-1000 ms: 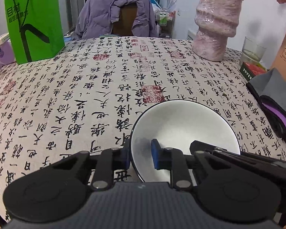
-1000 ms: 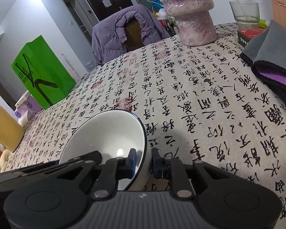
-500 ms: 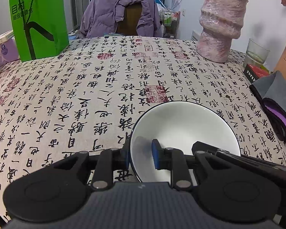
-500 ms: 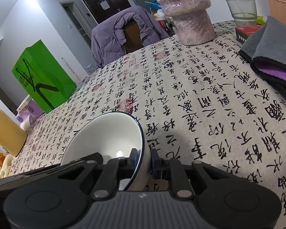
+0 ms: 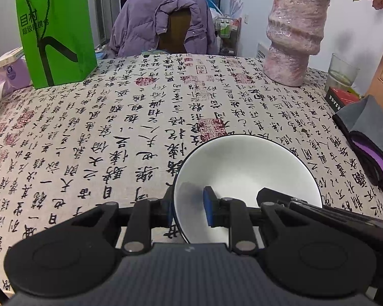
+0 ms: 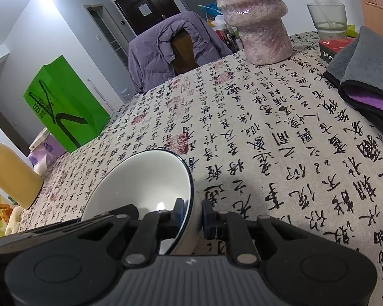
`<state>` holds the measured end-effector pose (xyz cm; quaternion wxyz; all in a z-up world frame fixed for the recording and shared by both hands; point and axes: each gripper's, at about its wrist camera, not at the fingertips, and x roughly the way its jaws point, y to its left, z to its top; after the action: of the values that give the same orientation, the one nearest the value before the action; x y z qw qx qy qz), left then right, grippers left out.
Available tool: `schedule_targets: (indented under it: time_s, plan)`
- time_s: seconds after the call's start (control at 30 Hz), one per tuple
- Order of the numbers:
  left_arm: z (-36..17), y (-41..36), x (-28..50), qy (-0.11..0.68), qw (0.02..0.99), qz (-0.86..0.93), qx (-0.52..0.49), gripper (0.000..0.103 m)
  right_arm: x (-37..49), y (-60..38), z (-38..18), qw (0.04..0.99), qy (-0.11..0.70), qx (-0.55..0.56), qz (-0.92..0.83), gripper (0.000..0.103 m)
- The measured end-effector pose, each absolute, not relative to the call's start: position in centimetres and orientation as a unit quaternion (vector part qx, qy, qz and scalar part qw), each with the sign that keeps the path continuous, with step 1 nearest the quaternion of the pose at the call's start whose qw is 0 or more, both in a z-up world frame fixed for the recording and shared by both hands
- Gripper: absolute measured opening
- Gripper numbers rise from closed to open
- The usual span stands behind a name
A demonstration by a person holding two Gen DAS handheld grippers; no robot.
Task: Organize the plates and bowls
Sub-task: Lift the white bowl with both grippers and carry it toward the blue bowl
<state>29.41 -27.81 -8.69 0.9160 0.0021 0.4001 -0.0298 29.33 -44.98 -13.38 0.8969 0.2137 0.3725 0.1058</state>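
Bowl first: the white bowl with the dark rim sits between your 2 grippers, over the near part of the calligraphy tablecloth, and both are clamped on it. Your left gripper pinches the bowl's left rim, 1 blue pad inside the white basin and the other outside the wall. Your right gripper pinches the opposite rim the same way, inner pad over the basin, outer pad against the outer wall.

The relation that matters is this: the 2 grips sit on roughly opposite sides of the rim, so the bowl lies straight ahead of both sets of fingers and each hand is equally close. In the right wrist view the bowl looks tipped, its mouth turned toward the left side of the table. I judge that any carry needs both hands moving together, or the rim will twist in the pads.

What you cannot see: the bowl's foot is hidden behind the gripper bodies in both views, so whether it rests on the cloth or hangs just above it cannot be told. No plates or other bowls show anywhere. The pink vase and green bag stand well apart, at the far edge.
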Motion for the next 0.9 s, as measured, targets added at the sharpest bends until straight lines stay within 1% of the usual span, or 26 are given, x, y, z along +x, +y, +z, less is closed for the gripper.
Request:
schedule_targets:
  time_s: [0.27,0.9]
  plan:
    - [-7.3,-27.5,28.2,0.383,0.923,-0.021,0.016,0.023,28.3,-44.6,-12.4,0.901,0.356,0.217,0.121,0.014]
    - [-6.5,-25.8,26.1,0.376,0.926,-0.010,0.010,0.023,26.8,-43.2,-11.5,0.907,0.340,0.203,0.141,0.014]
